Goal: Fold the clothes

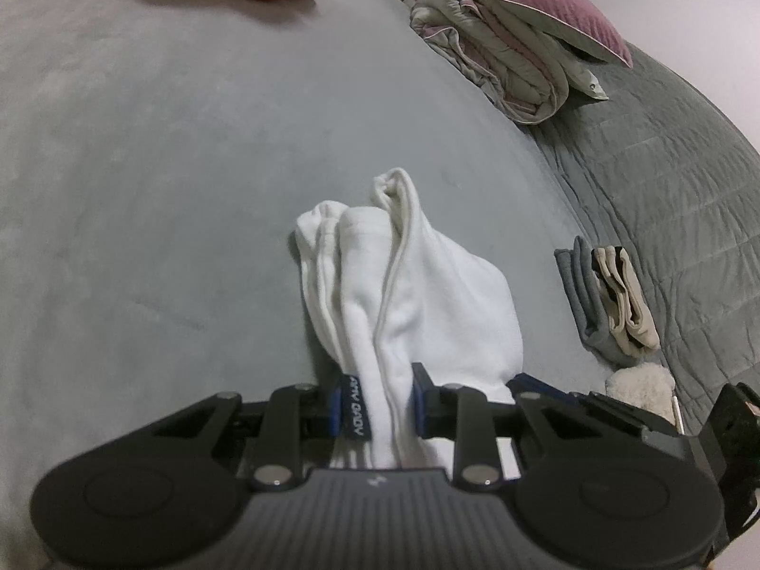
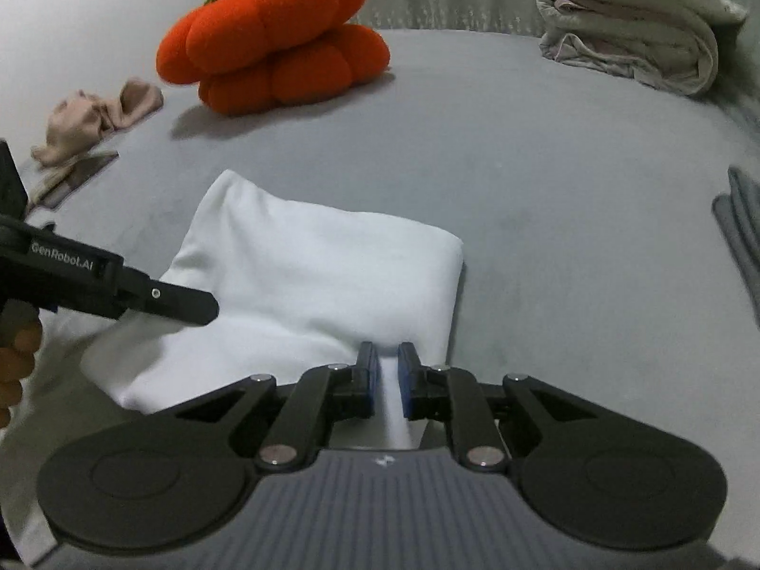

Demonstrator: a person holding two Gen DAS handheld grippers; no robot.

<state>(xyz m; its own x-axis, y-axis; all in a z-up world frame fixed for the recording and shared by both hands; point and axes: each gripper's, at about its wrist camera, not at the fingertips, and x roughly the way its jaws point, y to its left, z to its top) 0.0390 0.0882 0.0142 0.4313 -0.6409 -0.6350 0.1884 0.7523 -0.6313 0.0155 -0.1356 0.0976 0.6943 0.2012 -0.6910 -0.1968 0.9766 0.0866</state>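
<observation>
**Both grippers pinch 1 white garment over the grey bed**

Left wrist view: the left gripper [image 1: 377, 408] is closed on bunched folds of the white garment [image 1: 418, 294]; only here, a folded grey-and-beige stack [image 1: 608, 304] lies to the right. Right wrist view: the right gripper [image 2: 388, 380] is clamped on the garment's near edge; only here, a crumpled beige cloth [image 2: 95, 116] sits left of an orange pumpkin cushion [image 2: 280, 42].

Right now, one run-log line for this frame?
step: fold in progress | left gripper: shut on white garment | right gripper: shut on white garment | surface: grey bed
</observation>
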